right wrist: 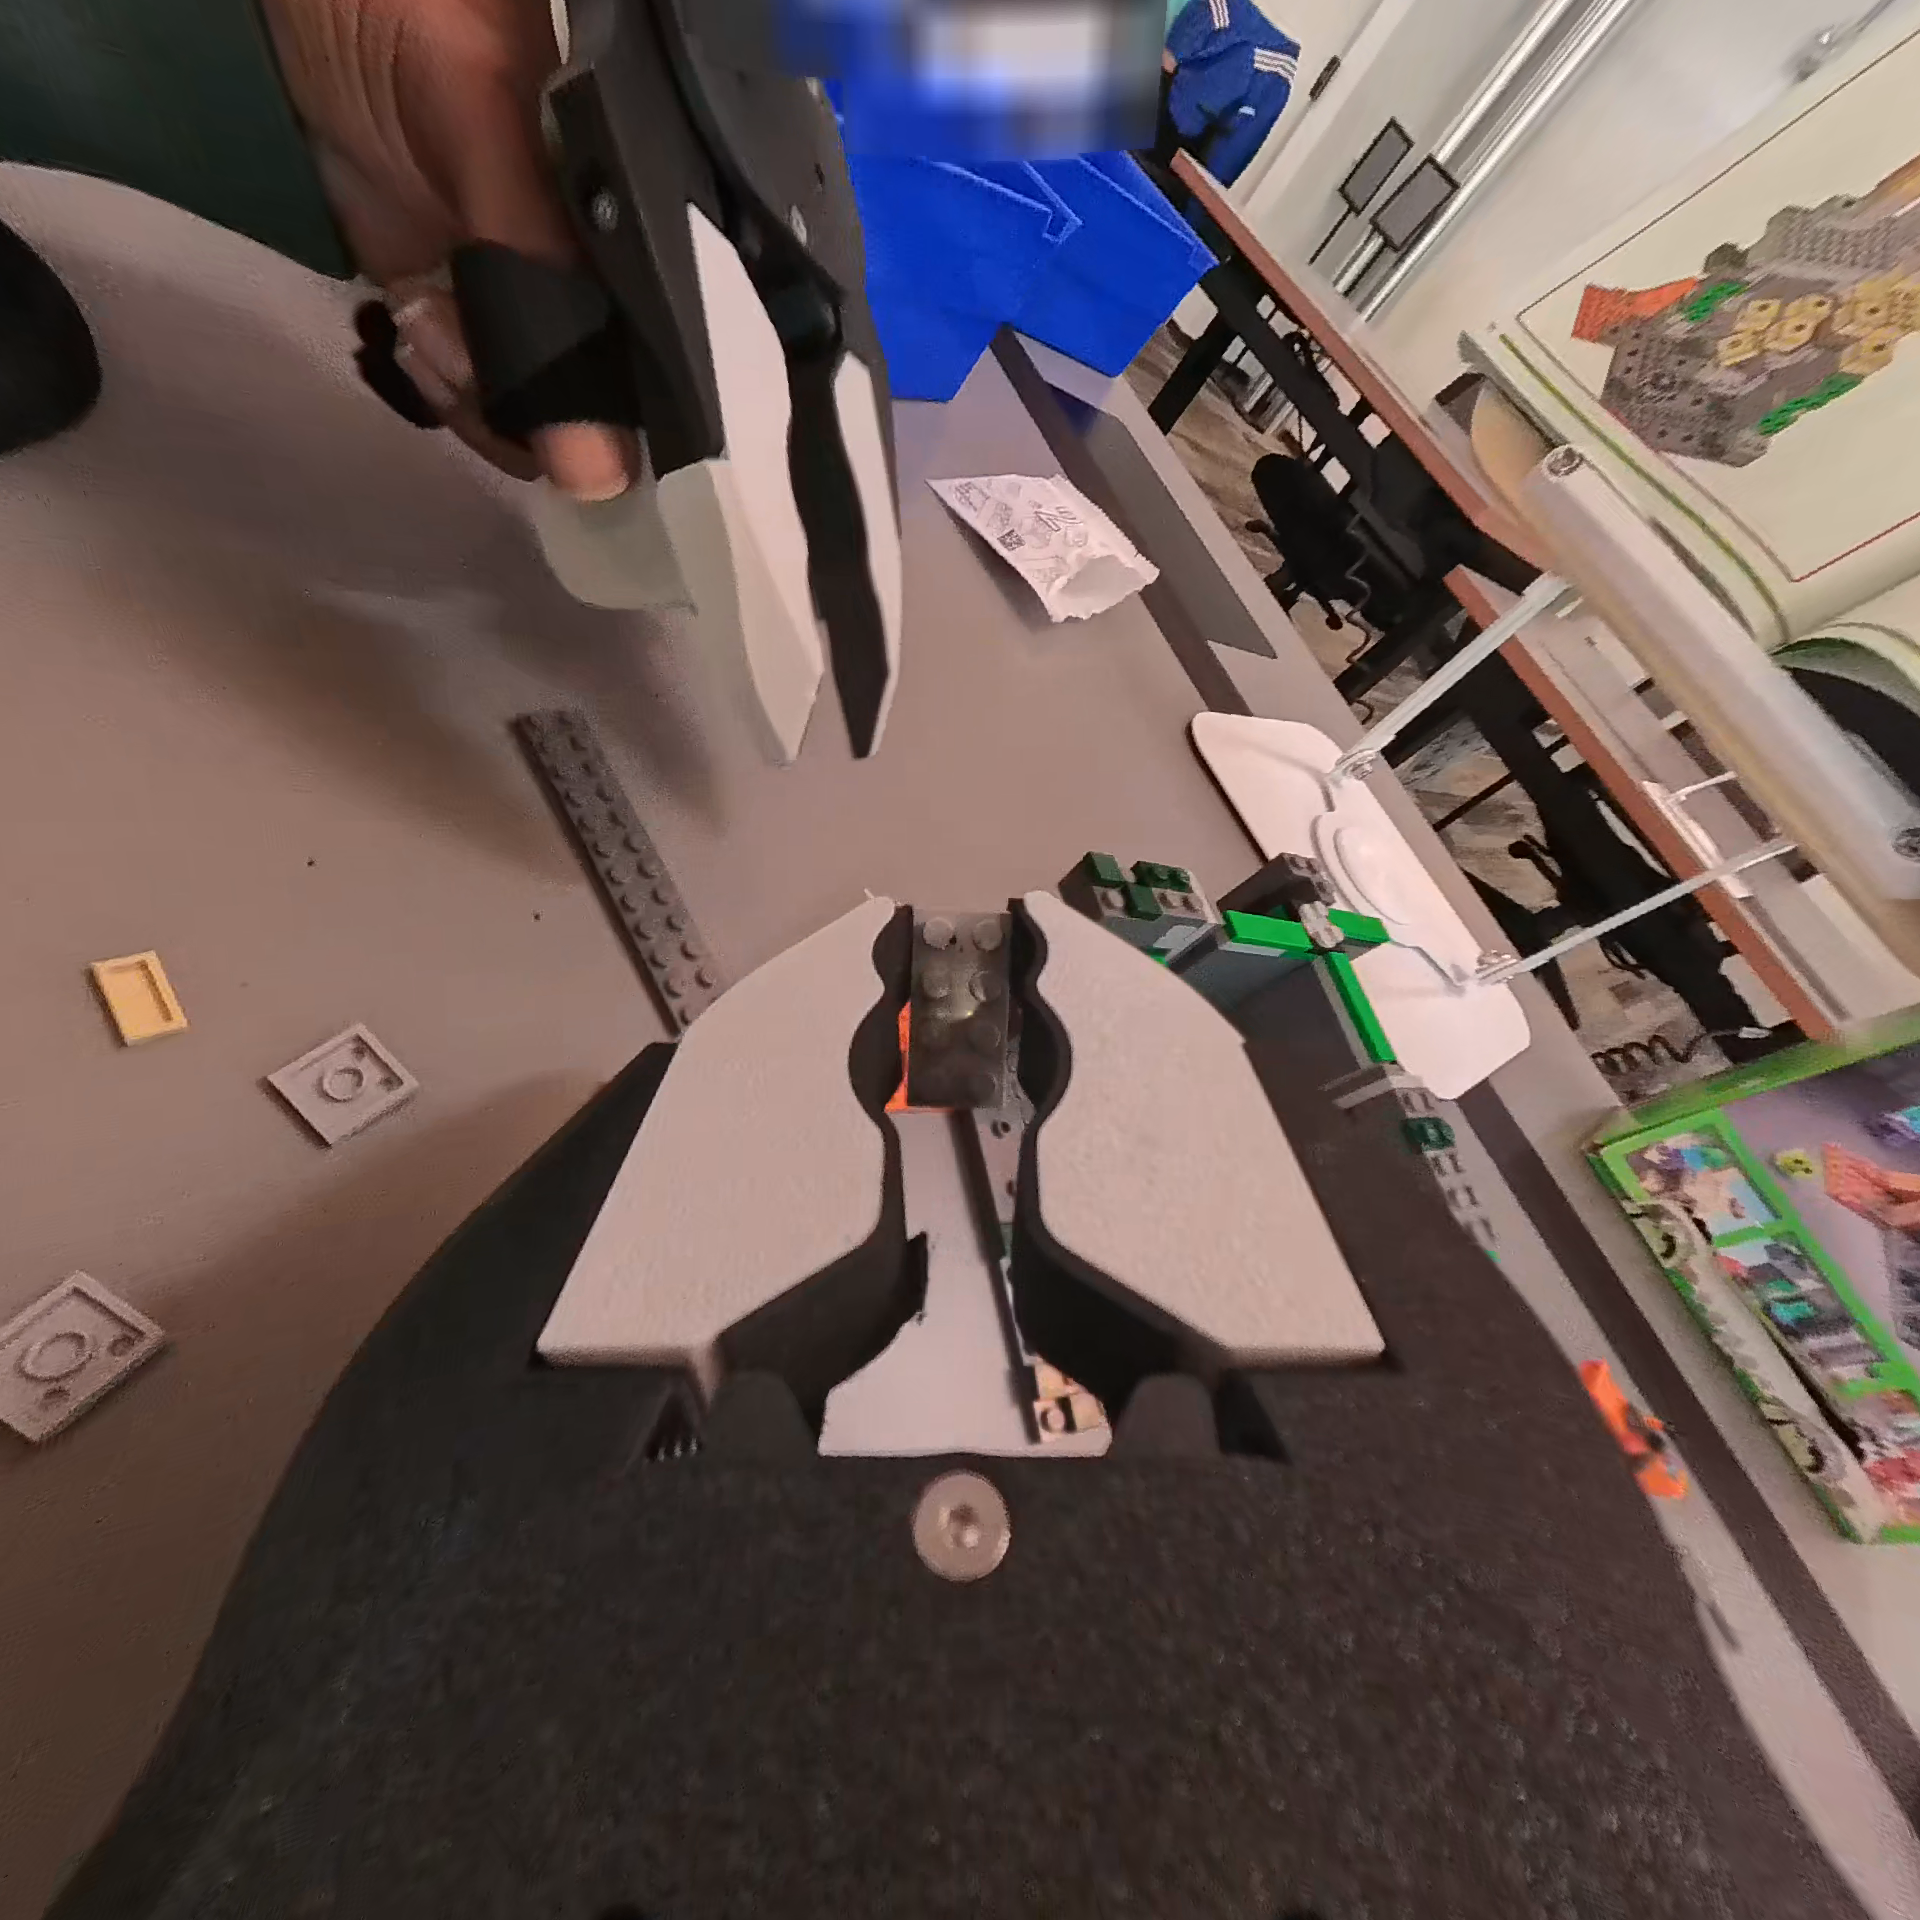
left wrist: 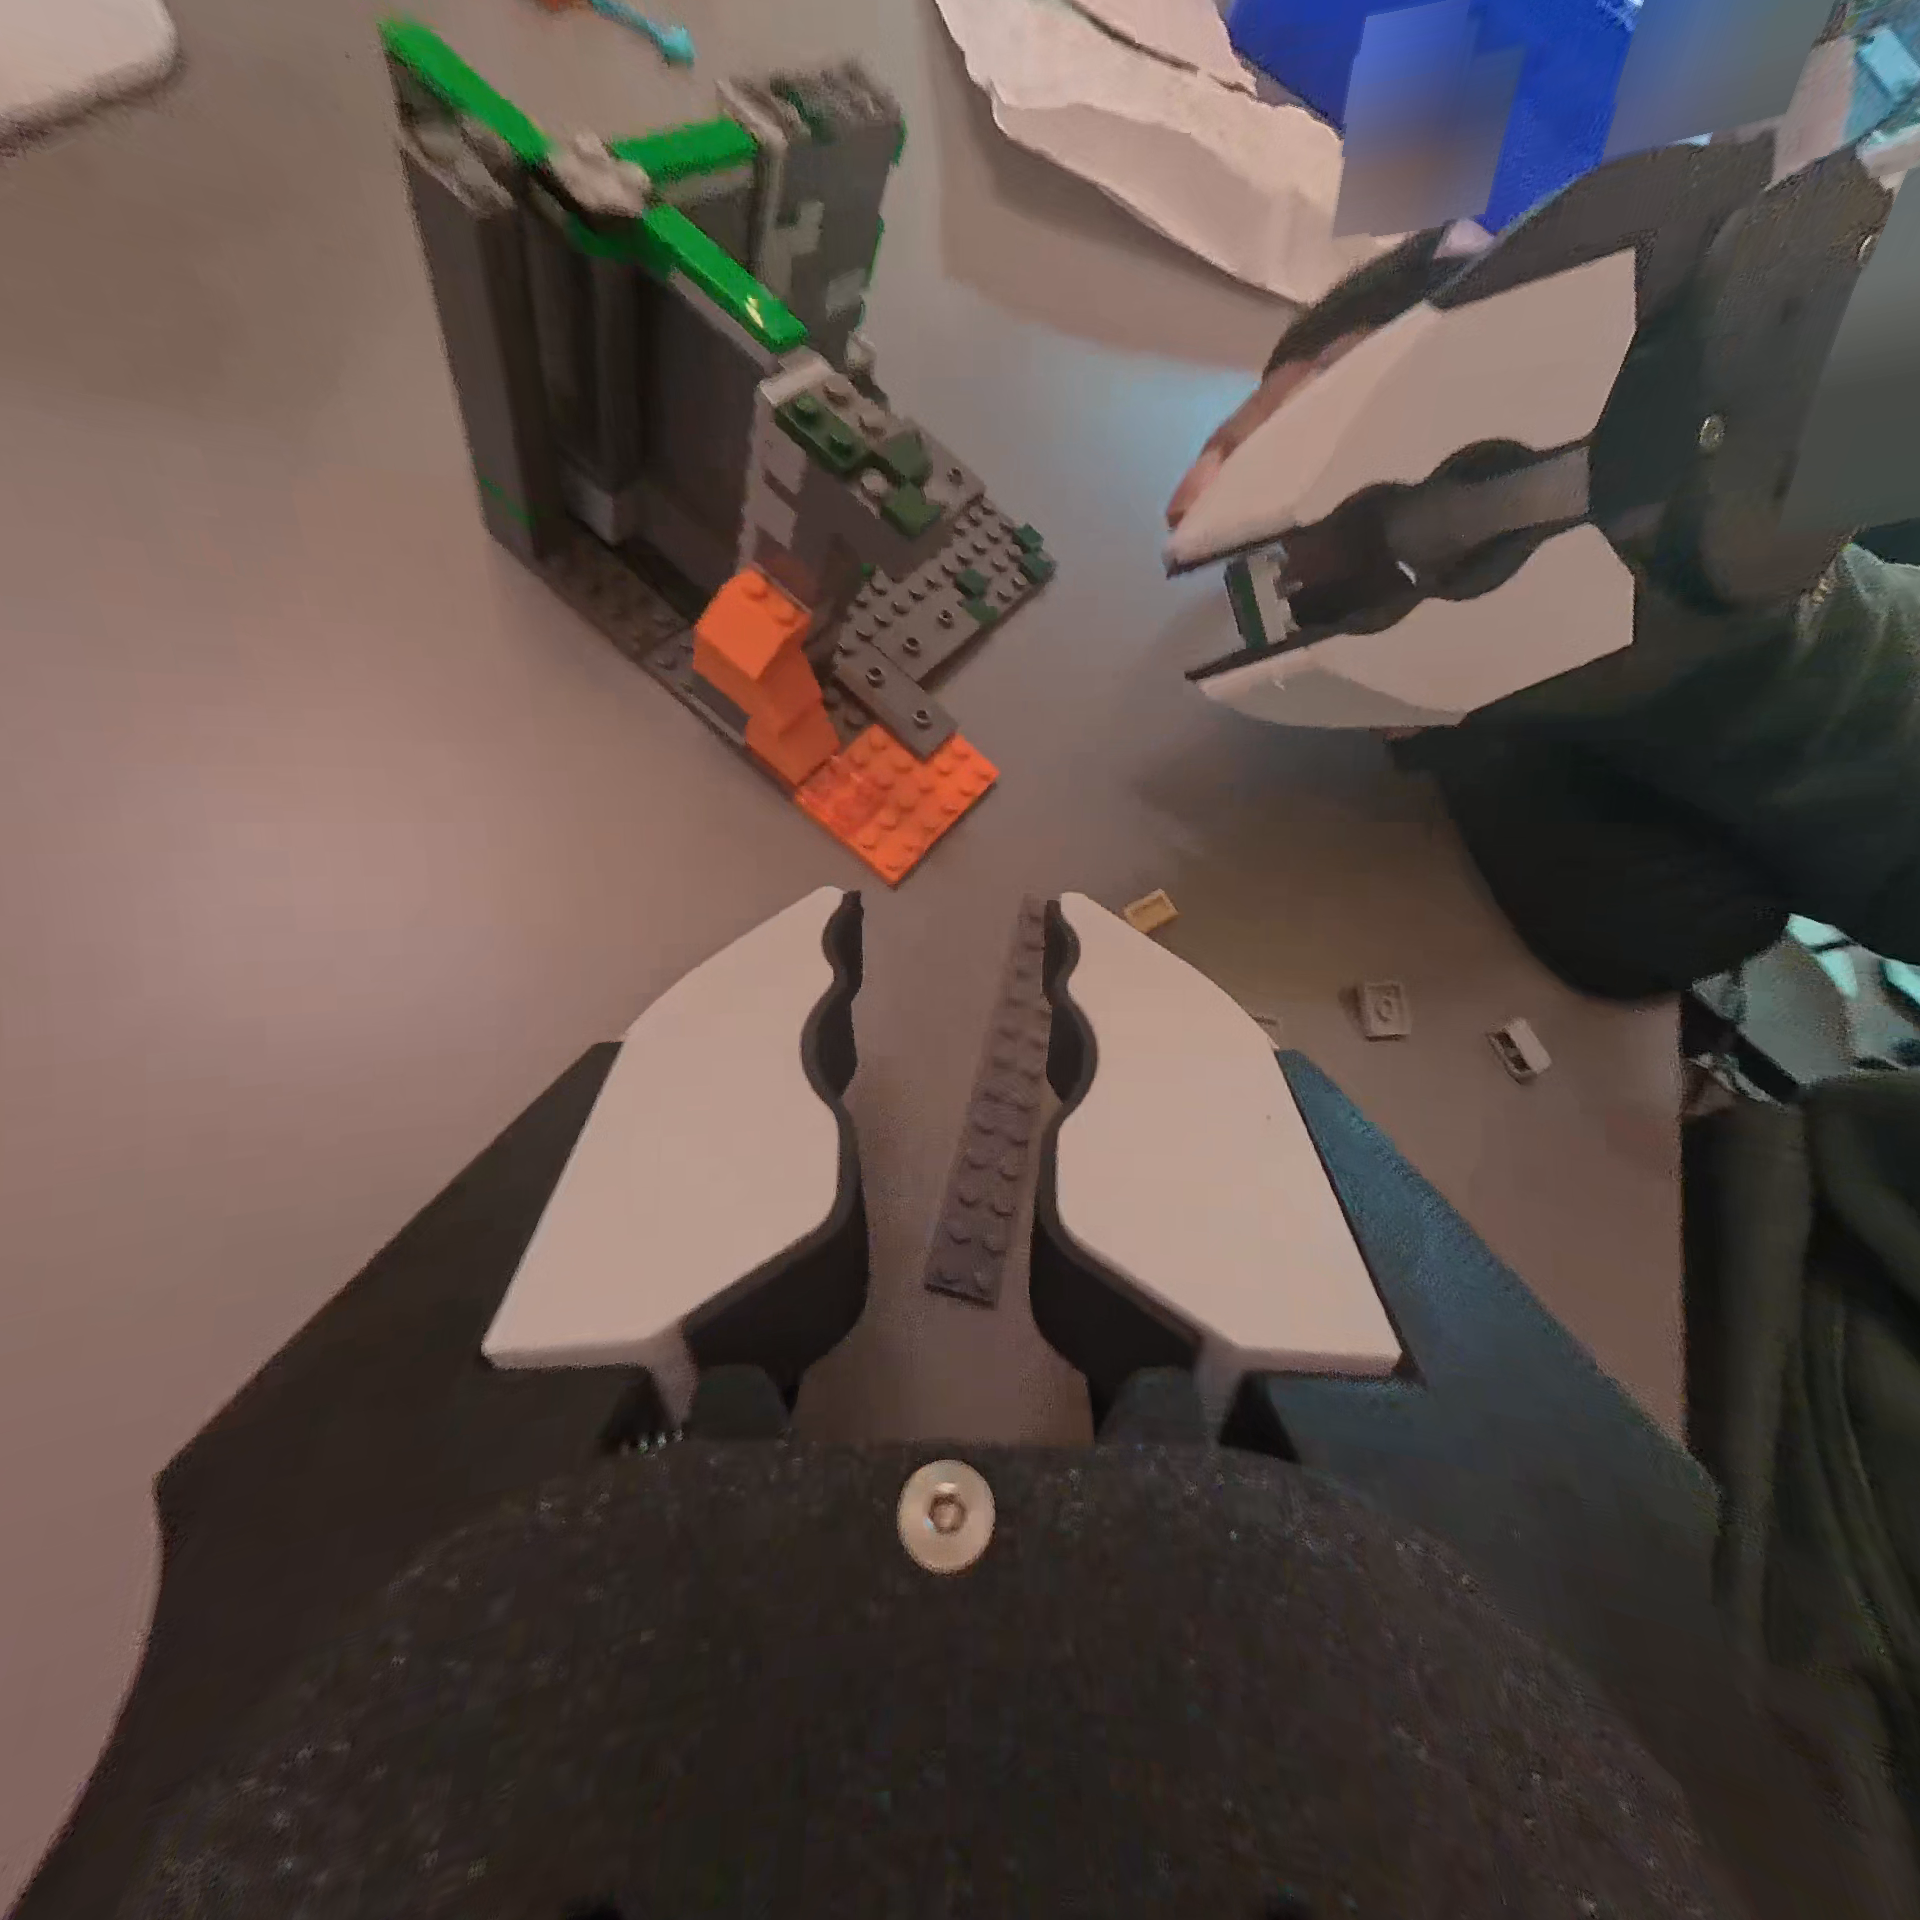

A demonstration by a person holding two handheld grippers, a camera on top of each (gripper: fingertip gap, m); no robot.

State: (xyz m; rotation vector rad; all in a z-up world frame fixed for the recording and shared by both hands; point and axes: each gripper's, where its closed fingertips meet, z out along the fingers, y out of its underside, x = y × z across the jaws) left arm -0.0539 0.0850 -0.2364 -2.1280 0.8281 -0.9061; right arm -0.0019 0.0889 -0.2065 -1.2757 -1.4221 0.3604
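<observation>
Grippers first: we find the left gripper (left wrist: 956, 914) with its jaws apart and nothing pressed between them, hovering above the grey tabletop (left wrist: 260, 831). A long, narrow dark-grey studded plate (left wrist: 997, 1122) lies flat on that surface below it; in the left wrist view the plate runs lengthwise along the fingers, close against the inner side of the right-hand pad (left wrist: 1070, 997), but the right wrist view shows the plate lying to one side of the raised fingertips, so we record no contact. The right gripper (right wrist: 961, 935) is closed on a small dark studded brick (right wrist: 961, 997), both pads against its sides, and is held near the grey, green and orange brick-built model (left wrist: 727, 520) standing toward the far part of the tabletop. We judge the left gripper the nearer to the long plate. Loose small pieces, a tan tile (right wrist: 138, 997) and light-grey square plates (right wrist: 343, 1081), lie beside it. The held brick's underside is hidden; an orange sliver beneath it cannot be made out.
</observation>
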